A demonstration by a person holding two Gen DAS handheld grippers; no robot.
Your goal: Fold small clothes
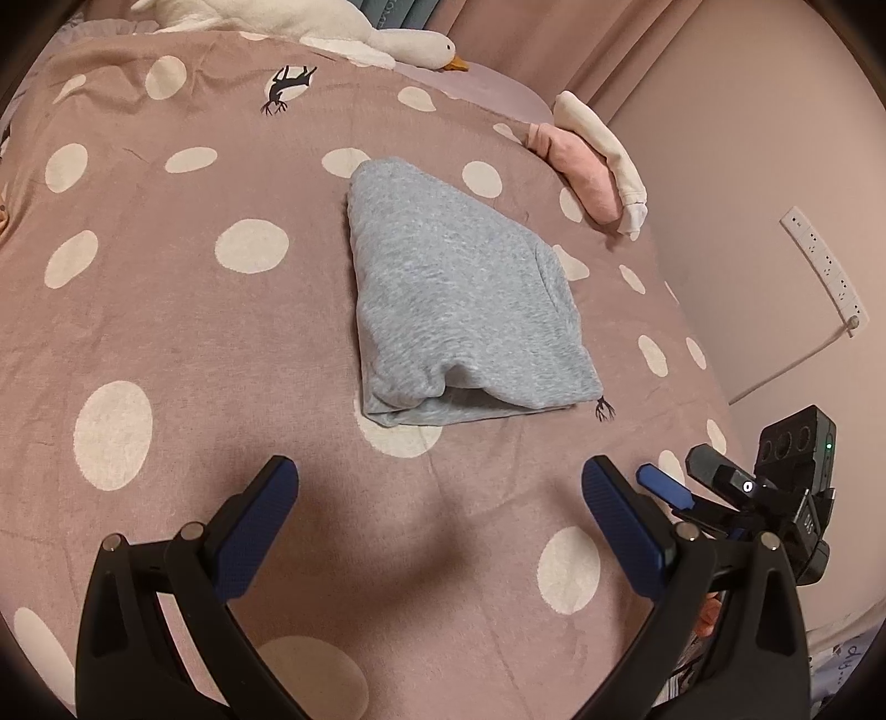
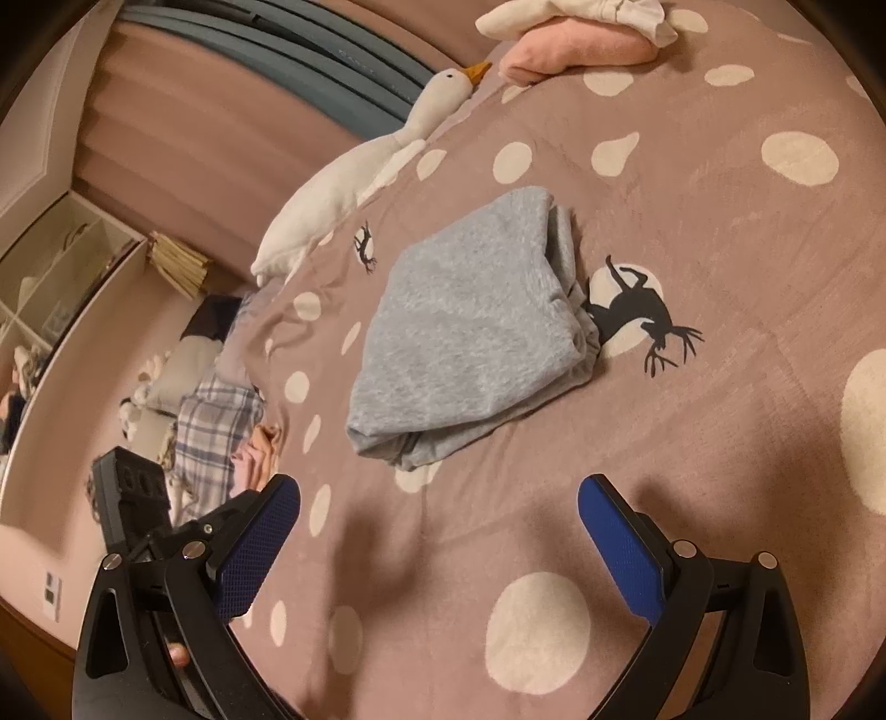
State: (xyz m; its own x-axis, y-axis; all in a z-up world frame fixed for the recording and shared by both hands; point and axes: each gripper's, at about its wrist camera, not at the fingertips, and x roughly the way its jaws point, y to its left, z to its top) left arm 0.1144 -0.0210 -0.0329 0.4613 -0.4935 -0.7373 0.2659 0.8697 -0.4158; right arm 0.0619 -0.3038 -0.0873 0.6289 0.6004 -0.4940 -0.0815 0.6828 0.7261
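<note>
A grey garment [image 1: 459, 299] lies folded into a compact bundle on the pink spotted bedspread [image 1: 166, 310]; it also shows in the right wrist view [image 2: 470, 332]. My left gripper [image 1: 440, 498] is open and empty, hovering above the bedspread just short of the bundle's near edge. My right gripper [image 2: 439, 515] is open and empty, also short of the bundle. The right gripper shows at the right edge of the left wrist view [image 1: 736, 487], and the left gripper's body at the left of the right wrist view [image 2: 133, 498].
A pink and a cream folded garment [image 1: 598, 160] lie stacked at the bed's far right corner. A white plush goose [image 1: 354, 27] lies along the head of the bed. A pile of unfolded clothes [image 2: 221, 421] lies beyond the bed's left side. A power strip [image 1: 825, 271] hangs on the wall.
</note>
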